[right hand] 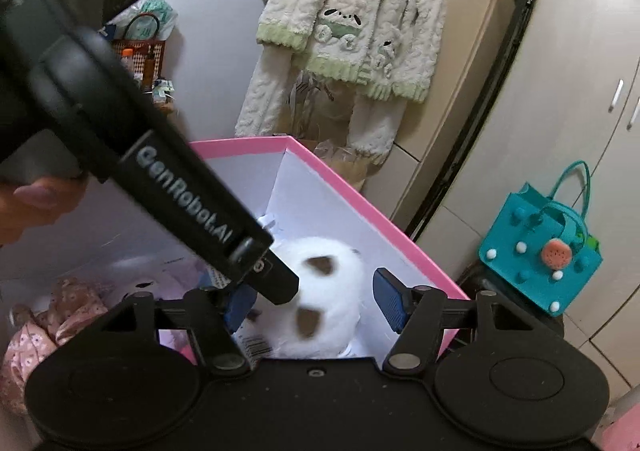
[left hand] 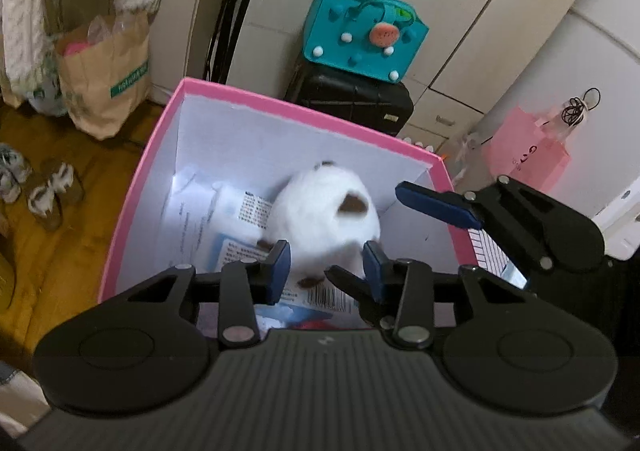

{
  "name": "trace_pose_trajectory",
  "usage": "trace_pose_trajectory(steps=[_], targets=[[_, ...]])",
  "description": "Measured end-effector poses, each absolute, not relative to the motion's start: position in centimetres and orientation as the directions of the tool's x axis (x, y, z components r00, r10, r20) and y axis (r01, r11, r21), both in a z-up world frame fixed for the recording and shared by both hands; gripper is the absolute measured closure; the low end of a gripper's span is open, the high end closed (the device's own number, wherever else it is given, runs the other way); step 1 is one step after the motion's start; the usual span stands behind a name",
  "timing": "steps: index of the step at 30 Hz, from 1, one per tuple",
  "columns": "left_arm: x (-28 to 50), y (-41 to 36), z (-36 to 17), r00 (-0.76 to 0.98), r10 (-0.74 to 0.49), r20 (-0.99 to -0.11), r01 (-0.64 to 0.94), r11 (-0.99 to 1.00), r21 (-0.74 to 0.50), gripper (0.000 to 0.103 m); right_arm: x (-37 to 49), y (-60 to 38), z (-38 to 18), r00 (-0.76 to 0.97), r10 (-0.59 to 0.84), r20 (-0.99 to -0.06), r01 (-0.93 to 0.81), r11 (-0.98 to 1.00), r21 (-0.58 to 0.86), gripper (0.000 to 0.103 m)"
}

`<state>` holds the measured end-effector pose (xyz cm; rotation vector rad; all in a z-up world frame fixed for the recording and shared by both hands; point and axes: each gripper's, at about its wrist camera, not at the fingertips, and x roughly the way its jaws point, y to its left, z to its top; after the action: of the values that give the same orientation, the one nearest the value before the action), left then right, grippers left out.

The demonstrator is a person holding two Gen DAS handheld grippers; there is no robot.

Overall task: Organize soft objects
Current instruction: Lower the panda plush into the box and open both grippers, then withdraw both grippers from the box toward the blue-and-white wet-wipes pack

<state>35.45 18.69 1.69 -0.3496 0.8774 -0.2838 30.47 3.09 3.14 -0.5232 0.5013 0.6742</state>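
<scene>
A white plush toy [left hand: 324,211] with brown patches lies inside a pink box [left hand: 304,107] with white inner walls, on top of printed packets. My left gripper [left hand: 326,269] reaches into the box, and its blue pads sit tight against the toy's near end. In the right wrist view the toy [right hand: 332,291] sits between the pads of my right gripper [right hand: 314,307]. A small gap shows beside the right pad, and the left pad is partly hidden. My left gripper [right hand: 286,287] crosses in from the upper left, its tip on the toy's side. The right gripper's blue finger [left hand: 436,205] hangs over the box's right wall.
A teal handbag [left hand: 364,35] sits on a black suitcase [left hand: 352,99] behind the box. A paper bag [left hand: 104,79] and shoes [left hand: 52,191] are on the wooden floor to the left, and a pink bag [left hand: 528,155] is to the right. Fleece pyjamas [right hand: 352,31] hang above. Pink floral cloth [right hand: 48,323] lies nearby.
</scene>
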Motion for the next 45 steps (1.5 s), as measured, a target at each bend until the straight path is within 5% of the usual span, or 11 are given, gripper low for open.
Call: trace_pose_trajectory(steps=[18, 31, 45], targets=[[26.1, 16.4, 7.0, 0.711, -0.206, -0.672, 0.187, 0.977, -0.101, 0.055, 25.3, -4.4, 7.5, 0.513, 0.6, -0.614, -0.646, 0.741, 0.185, 0.036], [18.9, 13.8, 13.3, 0.649, -0.282, -0.707, 0.274, 0.953, -0.129, 0.051, 19.4, -9.1, 13.3, 0.538, 0.59, -0.602, -0.597, 0.771, 0.222, 0.036], [13.7, 7.3, 14.3, 0.628, -0.371, -0.684, 0.434, 0.897, -0.089, 0.046, 11.2, -15.2, 14.7, 0.675, 0.507, -0.536, -0.558, 0.826, 0.079, 0.035]])
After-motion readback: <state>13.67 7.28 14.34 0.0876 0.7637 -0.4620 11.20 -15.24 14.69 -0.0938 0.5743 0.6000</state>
